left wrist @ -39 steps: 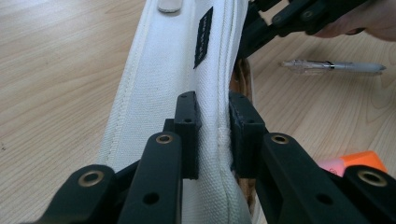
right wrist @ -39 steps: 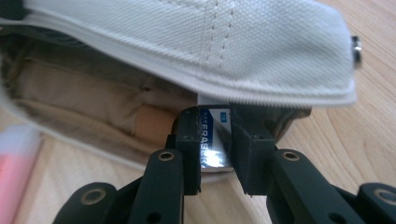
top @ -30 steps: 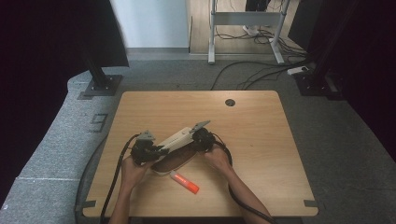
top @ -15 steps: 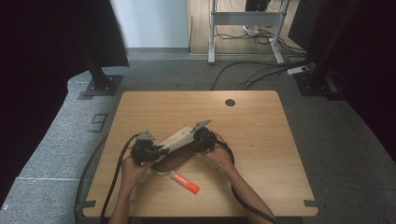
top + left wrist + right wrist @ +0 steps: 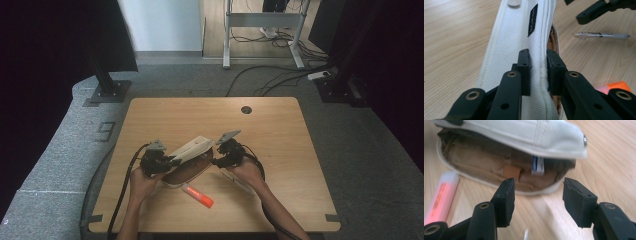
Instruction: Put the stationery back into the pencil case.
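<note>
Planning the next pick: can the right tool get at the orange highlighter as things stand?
Probably yes. The right tool is open and holds nothing, and the orange highlighter lies bare on the table beside the pencil case, nothing on it. The left tool only pinches the case's flap.

cream pencil case (image 5: 189,156), lid raised, tan inside, mid-table

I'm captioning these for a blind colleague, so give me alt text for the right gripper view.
An open cream pencil case lies on a wooden table, flap raised over its tan lining. The right claw stands open and empty before it, with an orange highlighter at left.
</note>
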`<state>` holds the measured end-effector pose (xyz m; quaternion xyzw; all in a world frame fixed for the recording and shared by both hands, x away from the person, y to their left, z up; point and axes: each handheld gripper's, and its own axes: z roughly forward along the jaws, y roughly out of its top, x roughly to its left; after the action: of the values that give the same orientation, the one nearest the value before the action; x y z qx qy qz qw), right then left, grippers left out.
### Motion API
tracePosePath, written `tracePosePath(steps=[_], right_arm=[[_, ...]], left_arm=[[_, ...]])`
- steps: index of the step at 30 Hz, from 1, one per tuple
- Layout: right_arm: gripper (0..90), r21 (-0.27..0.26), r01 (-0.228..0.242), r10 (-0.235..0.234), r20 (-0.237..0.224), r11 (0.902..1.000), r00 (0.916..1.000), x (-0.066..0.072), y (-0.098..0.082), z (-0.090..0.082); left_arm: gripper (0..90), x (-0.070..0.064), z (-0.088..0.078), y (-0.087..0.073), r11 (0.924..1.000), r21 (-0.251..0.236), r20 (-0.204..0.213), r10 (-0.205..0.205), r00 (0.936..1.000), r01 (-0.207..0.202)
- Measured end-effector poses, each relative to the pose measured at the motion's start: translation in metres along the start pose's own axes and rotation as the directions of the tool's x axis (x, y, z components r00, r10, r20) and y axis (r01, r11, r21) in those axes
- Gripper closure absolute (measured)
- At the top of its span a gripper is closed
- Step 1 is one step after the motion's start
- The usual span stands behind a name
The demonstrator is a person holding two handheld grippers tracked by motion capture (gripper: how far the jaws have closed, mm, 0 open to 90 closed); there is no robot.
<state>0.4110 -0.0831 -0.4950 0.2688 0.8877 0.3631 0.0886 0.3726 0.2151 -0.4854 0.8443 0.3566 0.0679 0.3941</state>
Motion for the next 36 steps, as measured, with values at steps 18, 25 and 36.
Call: tracePosePath(steps=[18,25,36], right_arm=[[52.8,0.02,-0.063,0.063,-0.004,0.9978,0.998,0.004,-0.079,-0.044],[62.0,0.043,-0.078,0.079,-0.017,0.996,0.9967,0.015,-0.106,-0.049],[78.2,0.034,-0.033,0.032,0.016,0.9989,0.9994,0.028,-0.112,-0.047]], left_arm=[[75.6,-0.001,0.0,0.0,1.0,0.005,0.002,0.002,1.0,-0.002],[75.5,-0.001,0.001,0.0,1.0,0.007,0.002,0.003,1.0,-0.003],[75.5,-0.002,0.001,0.0,1.0,0.008,0.001,0.005,1.0,-0.005]])
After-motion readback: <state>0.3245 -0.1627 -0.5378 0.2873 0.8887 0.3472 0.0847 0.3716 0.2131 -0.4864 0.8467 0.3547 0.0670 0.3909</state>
